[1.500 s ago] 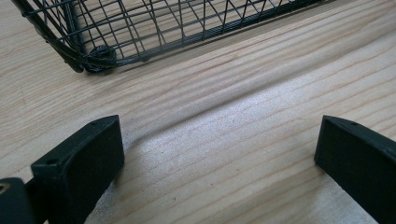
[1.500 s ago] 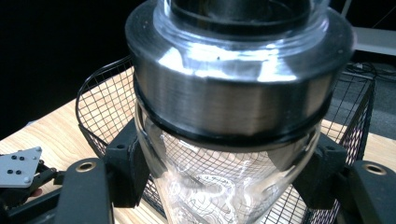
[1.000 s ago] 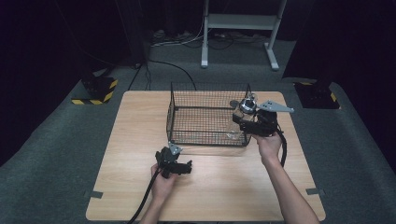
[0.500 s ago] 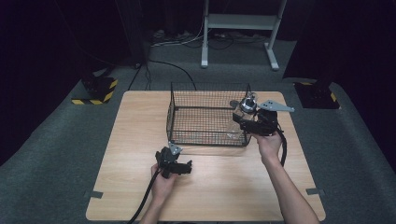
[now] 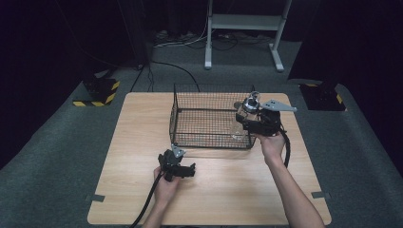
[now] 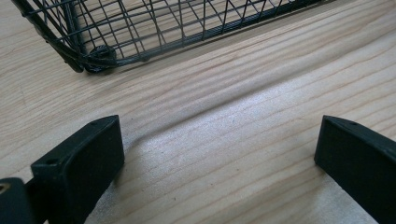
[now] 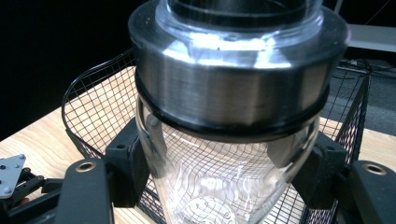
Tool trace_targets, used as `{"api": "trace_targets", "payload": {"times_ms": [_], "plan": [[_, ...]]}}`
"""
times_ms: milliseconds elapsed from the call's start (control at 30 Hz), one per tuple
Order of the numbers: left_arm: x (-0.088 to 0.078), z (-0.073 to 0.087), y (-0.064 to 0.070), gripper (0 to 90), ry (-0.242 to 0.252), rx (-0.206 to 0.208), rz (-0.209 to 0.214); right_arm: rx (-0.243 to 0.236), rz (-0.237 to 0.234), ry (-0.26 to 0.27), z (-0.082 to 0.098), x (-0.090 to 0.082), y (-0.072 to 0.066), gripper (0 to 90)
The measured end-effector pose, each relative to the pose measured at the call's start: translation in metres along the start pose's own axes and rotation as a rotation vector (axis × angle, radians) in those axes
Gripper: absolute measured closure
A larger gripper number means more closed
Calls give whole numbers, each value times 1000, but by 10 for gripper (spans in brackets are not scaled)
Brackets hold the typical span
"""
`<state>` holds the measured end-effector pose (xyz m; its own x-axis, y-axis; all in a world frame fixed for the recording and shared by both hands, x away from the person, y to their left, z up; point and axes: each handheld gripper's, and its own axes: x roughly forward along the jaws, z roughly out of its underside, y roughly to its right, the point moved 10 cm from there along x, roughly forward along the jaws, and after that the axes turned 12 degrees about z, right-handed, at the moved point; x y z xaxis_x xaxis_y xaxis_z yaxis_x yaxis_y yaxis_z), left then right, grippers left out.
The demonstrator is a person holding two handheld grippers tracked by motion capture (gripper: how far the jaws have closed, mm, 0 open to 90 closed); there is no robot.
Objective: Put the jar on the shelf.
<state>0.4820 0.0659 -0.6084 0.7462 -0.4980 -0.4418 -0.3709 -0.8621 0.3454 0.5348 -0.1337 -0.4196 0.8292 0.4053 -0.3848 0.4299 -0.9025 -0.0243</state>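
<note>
The right gripper has its two black jaws clamped on the clear body of a glass jar, just below the jar's metal collar. The jar stands upright between the pads. In the high view this gripper holds the jar at the wire basket's right end, at about 3 o'clock from the basket's middle. The right hand grips the tool from 6 o'clock, forearm running down to the bottom edge.

The left gripper has its jaws spread wide with nothing between them, over bare wooden table. In the high view it rests on the table at 7 o'clock from the basket, near its front edge, with the left hand behind it.
</note>
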Motion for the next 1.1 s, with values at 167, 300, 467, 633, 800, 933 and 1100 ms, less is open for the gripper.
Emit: {"api": "trace_targets", "payload": {"times_ms": [167, 300, 467, 633, 800, 933, 1100], "plan": [[0, 0, 0, 15, -1, 0, 0, -9, 8, -2, -1, 2, 0, 313], [0, 0, 0, 15, -1, 0, 0, -14, 17, -1, -1, 3, 2, 312], [0, 0, 0, 15, 0, 0, 0, -22, 22, 4, -1, 5, 1, 312], [0, 0, 0, 15, 0, 0, 0, -24, 28, 5, -2, 7, 0, 313], [0, 0, 0, 15, 0, 0, 0, -27, 31, 2, -2, 8, 0, 313], [0, 0, 0, 15, 0, 0, 0, -30, 33, -1, -3, 10, 0, 313], [0, 0, 0, 15, 0, 0, 0, -33, 37, -2, -3, 10, 0, 313]]}}
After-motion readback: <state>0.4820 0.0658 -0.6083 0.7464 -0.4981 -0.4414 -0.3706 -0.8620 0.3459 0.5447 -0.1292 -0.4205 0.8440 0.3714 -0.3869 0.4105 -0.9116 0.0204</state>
